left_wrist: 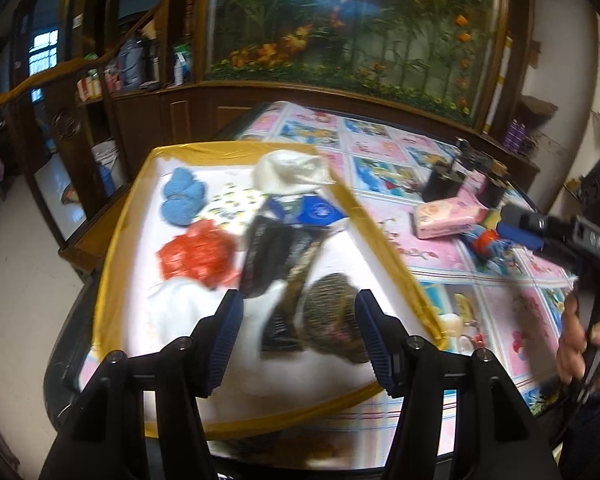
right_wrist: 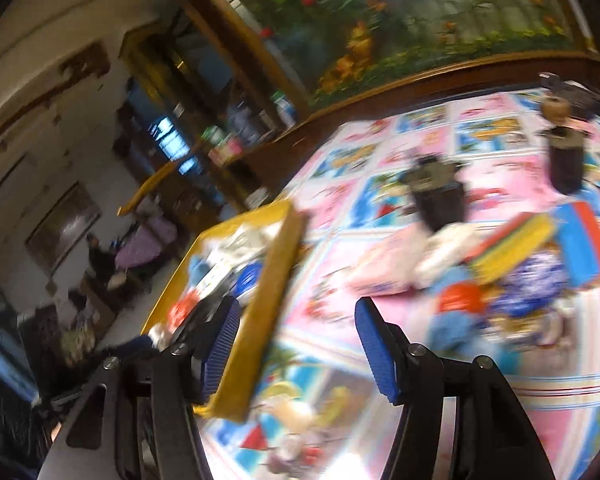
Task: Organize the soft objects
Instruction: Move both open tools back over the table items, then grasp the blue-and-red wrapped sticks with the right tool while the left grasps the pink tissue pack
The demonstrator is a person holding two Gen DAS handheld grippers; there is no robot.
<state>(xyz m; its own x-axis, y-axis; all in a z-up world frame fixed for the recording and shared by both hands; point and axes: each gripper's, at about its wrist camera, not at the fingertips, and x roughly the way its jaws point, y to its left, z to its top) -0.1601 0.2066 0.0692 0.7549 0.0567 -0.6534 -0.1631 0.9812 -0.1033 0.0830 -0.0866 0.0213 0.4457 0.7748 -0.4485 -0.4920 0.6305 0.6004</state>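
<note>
Left tongs [left_wrist: 299, 334] hang released over the gold-rimmed tray [left_wrist: 384, 240], their blue pads wide apart with nothing between them. Just beyond, low in the frame's centre, a brown knitted piece [left_wrist: 332, 304] lies inside the tray beside a dark strap [left_wrist: 278, 256] whose long axis runs up toward the frame's middle. Higher and leftward sit a red cloth [left_wrist: 198, 252] and a blue knit [left_wrist: 182, 198].

Right tongs [right_wrist: 296, 344], likewise released and empty, hover over the counter's cartoon-print cover [right_wrist: 340, 292]. The unsorted soft pile [right_wrist: 512, 276] lies to their upper right, the tray's rim to their left. That pile is nearer the right tongs, judging by position. Behind stands a wooden cabinet with a flower mural [left_wrist: 340, 20].
</note>
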